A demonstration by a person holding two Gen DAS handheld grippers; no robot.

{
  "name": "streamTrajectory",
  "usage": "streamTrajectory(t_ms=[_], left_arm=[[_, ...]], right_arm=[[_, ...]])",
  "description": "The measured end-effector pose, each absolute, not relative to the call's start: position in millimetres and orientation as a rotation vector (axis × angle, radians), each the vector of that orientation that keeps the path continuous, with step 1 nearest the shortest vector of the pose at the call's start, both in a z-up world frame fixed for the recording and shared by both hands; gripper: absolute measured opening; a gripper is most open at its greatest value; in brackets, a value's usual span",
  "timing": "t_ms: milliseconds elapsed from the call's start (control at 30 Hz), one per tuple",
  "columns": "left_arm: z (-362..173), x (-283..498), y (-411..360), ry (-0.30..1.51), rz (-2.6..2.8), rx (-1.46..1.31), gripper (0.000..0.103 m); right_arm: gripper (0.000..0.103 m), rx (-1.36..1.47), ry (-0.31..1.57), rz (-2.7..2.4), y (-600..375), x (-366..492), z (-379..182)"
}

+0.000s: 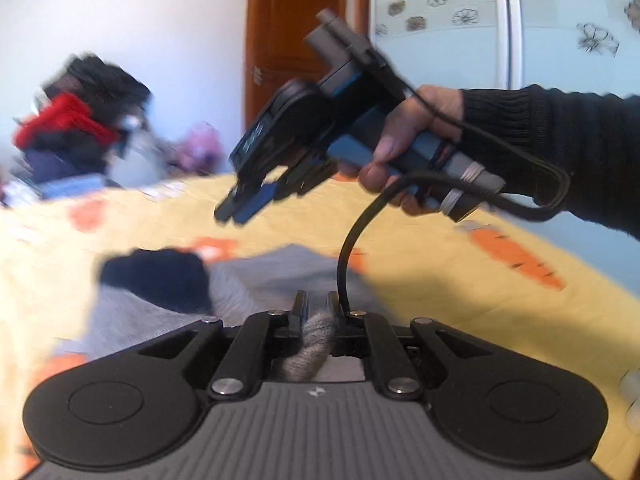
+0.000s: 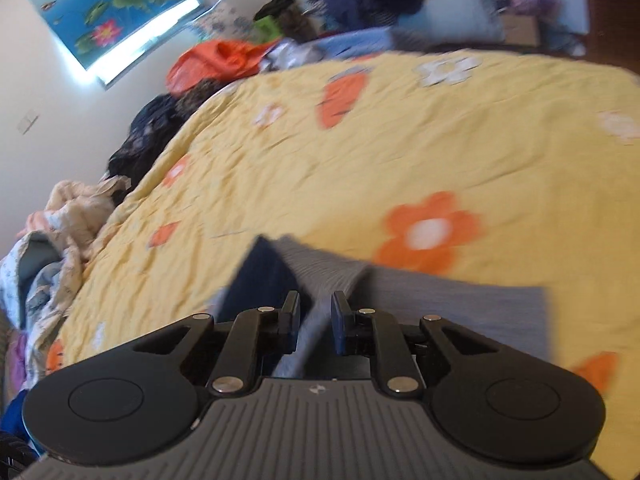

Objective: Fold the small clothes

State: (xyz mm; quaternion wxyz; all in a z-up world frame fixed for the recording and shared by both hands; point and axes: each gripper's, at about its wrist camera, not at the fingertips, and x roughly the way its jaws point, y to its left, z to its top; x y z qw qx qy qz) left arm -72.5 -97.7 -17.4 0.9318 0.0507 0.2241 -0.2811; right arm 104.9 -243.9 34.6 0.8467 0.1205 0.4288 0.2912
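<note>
Left tongs (image 1: 316,312): we note them clenched on grey garment (image 1: 312,344). Right tongs (image 2: 315,316): narrowed round grey fabric, contact seemingly loose; bed (image 2: 360,152) beneath.

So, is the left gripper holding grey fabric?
Yes, the left gripper is shut on a bunch of grey fabric.

You have two grippers in view, the left gripper (image 1: 318,310) and the right gripper (image 2: 316,318). One grey garment (image 2: 440,304) with one dark navy part (image 2: 264,276) lies on one bed (image 2: 360,152). One door (image 1: 296,28), one poster (image 2: 108,4).
</note>
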Motion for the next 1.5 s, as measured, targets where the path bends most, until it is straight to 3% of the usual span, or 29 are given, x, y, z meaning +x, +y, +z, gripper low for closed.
streamTrajectory(t_ms=[200, 233, 267, 333, 367, 733, 767, 800, 867, 1133, 1233, 1333, 1400, 1433, 1500], left_arm=[[-37.7, -82.7, -133.0, 0.509, -0.625, 0.162, 0.009], [-39.1, -84.5, -129.4, 0.513, -0.617, 0.169, 0.009], [-39.2, -87.6, -126.4, 0.511, -0.607, 0.168, 0.009], [-36.8, -90.2, -117.9, 0.506, -0.584, 0.167, 0.009], [-34.8, -92.2, -119.5, 0.5, -0.573, 0.159, 0.009], [-12.1, -110.7, -112.9, 0.434, -0.545, 0.133, 0.009], [-13.0, -113.4, -113.1, 0.436, -0.545, 0.136, 0.009], [-14.4, -113.5, -112.5, 0.443, -0.546, 0.136, 0.009], [-16.7, -108.2, -110.2, 0.465, -0.559, 0.119, 0.009], [-17.3, -94.6, -146.6, 0.501, -0.71, 0.051, 0.009], [-40.7, -80.5, -167.7, 0.618, -0.756, 0.035, 0.009], [-58.3, -74.7, -177.5, 0.686, -0.771, 0.052, 0.009], [-53.1, -81.8, -168.1, 0.669, -0.812, 0.042, 0.016], [-48.2, -85.8, -160.1, 0.657, -0.865, 0.031, 0.025], [-37.1, -91.9, -132.7, 0.629, -0.961, 0.016, 0.052]], right_arm=[[0.026, 0.385, 0.948, 0.479, -321.4, 95.8, -5.7], [0.032, 0.452, 0.956, 0.499, -324.8, 91.6, -14.2], [0.053, 0.532, 0.968, 0.533, -325.4, 88.5, -23.4], [0.084, 0.64, 0.986, 0.597, -317.7, 83.5, -36.2], [0.086, 0.663, 0.982, 0.633, -311.1, 81.8, -40.6], [0.085, 0.779, 1.107, 0.762, -238.7, 112.0, -59.2], [0.081, 0.786, 1.107, 0.751, -235.9, 114.4, -61.7], [0.074, 0.785, 1.094, 0.736, -234.7, 115.2, -63.3], [0.02, 0.7, 1.034, 0.715, -229.1, 113.9, -60.8], [0.021, 0.397, 0.785, 0.72, -263.7, 85.1, 3.2], [0.021, 0.3, 0.8, 0.653, -296.1, 82.6, 7.0], [0.024, 0.333, 0.896, 0.555, -321.0, 88.6, -27.7], [0.043, 0.437, 0.974, 0.468, -333.2, 89.9, -53.6], [0.045, 0.519, 0.962, 0.468, -341.2, 86.9, -59.2], [0.057, 0.648, 0.89, 0.453, -357.2, 71.3, -57.2]])
